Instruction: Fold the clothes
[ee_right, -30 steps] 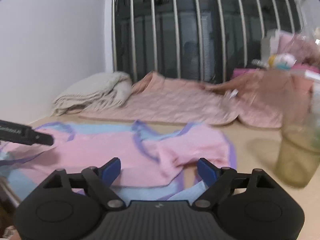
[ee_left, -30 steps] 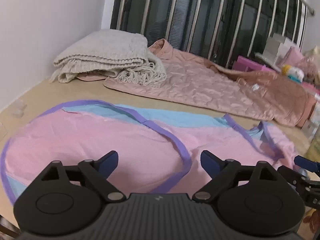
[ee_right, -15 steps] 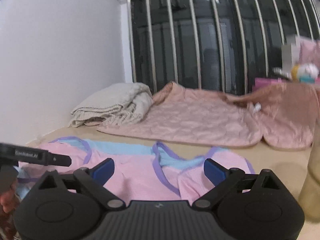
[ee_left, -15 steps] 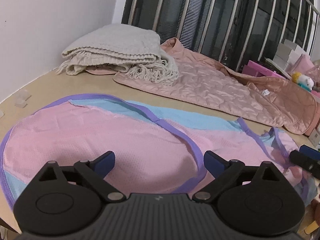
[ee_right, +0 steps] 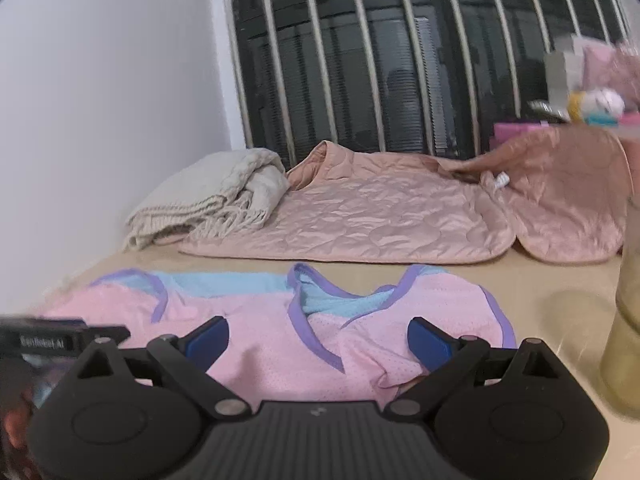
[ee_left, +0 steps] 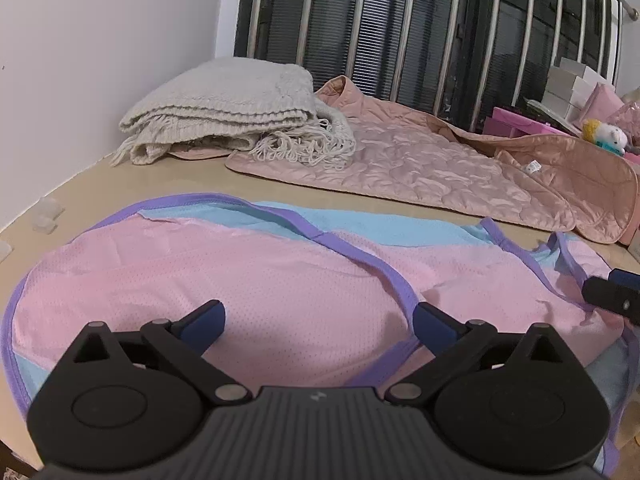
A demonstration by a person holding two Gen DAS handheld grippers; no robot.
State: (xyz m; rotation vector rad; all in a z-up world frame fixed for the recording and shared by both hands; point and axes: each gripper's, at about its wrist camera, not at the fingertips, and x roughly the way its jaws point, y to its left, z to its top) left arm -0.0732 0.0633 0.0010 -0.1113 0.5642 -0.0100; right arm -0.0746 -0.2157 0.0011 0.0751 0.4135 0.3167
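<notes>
A pink and light-blue mesh vest with purple trim (ee_left: 248, 276) lies spread flat on the beige table; it also shows in the right wrist view (ee_right: 272, 320). My left gripper (ee_left: 318, 320) is open and empty, low over the vest's near side. My right gripper (ee_right: 318, 338) is open and empty, over the vest's neckline end (ee_right: 320, 304). The right gripper's finger shows at the right edge of the left wrist view (ee_left: 612, 300). The left gripper shows at the left edge of the right wrist view (ee_right: 52, 340).
A folded cream knit blanket (ee_left: 224, 116) and a pink quilted jacket (ee_left: 440, 168) lie at the back of the table (ee_left: 120, 184). A greenish glass (ee_right: 626, 340) stands at the right. Boxes and a plush toy (ee_left: 604, 136) sit far right before window bars (ee_left: 400, 20).
Both grippers have drawn back and risen a little from the vest, still open. The vest's right end now lies flatter. The right view has swung left, away from the glass.
</notes>
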